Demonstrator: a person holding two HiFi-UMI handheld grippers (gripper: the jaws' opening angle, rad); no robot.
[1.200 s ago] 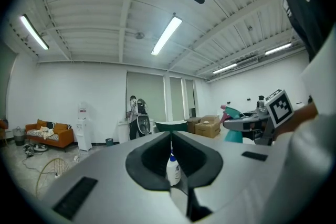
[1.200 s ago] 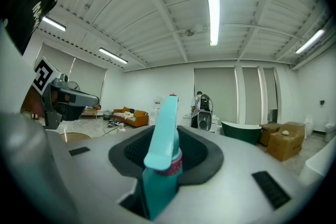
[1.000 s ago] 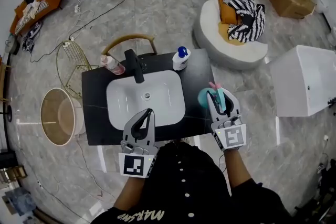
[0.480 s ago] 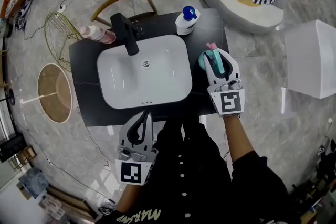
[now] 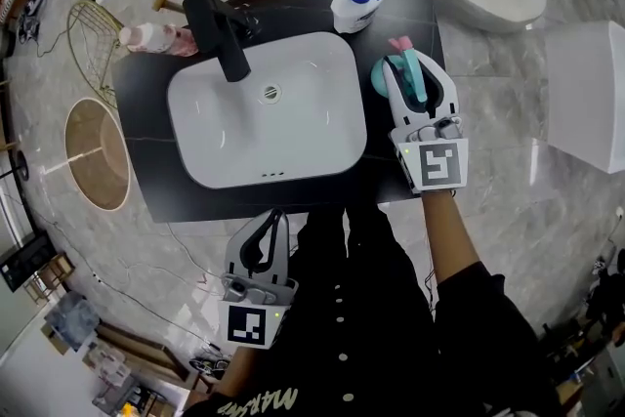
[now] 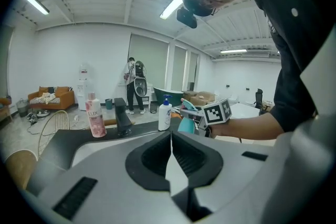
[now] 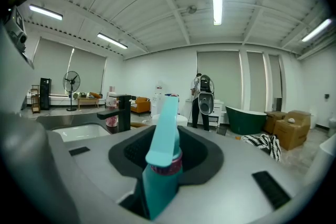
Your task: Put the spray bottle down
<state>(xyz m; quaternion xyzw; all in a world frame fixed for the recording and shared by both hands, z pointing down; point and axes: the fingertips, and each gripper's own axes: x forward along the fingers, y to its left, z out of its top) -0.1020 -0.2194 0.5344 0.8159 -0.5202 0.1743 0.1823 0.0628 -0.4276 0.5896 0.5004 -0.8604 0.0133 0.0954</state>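
A teal spray bottle (image 5: 382,79) with a pink trigger tip hangs over the right end of the black counter (image 5: 146,181). My right gripper (image 5: 414,73) is shut on its neck. In the right gripper view the bottle (image 7: 160,165) stands upright between the jaws of the right gripper (image 7: 169,136). Whether its base touches the counter is hidden. My left gripper (image 5: 276,218) is shut and empty, off the counter's front edge by the person's body. In the left gripper view the left gripper (image 6: 170,135) points across the white basin (image 5: 264,107), and the bottle (image 6: 186,124) shows at the far right.
A black faucet (image 5: 220,39) stands behind the basin, with a pink bottle (image 5: 156,37) to its left. A white pump bottle with a blue cap (image 5: 354,3) sits at the back right. A round basket (image 5: 96,151) and a gold wire rack (image 5: 88,34) stand left of the counter, a white box (image 5: 586,93) to its right.
Both grippers have sunk. The left one has dropped from over the basin's front rim to below the counter's front edge. The right one, still holding the bottle, stays over the counter's right end.
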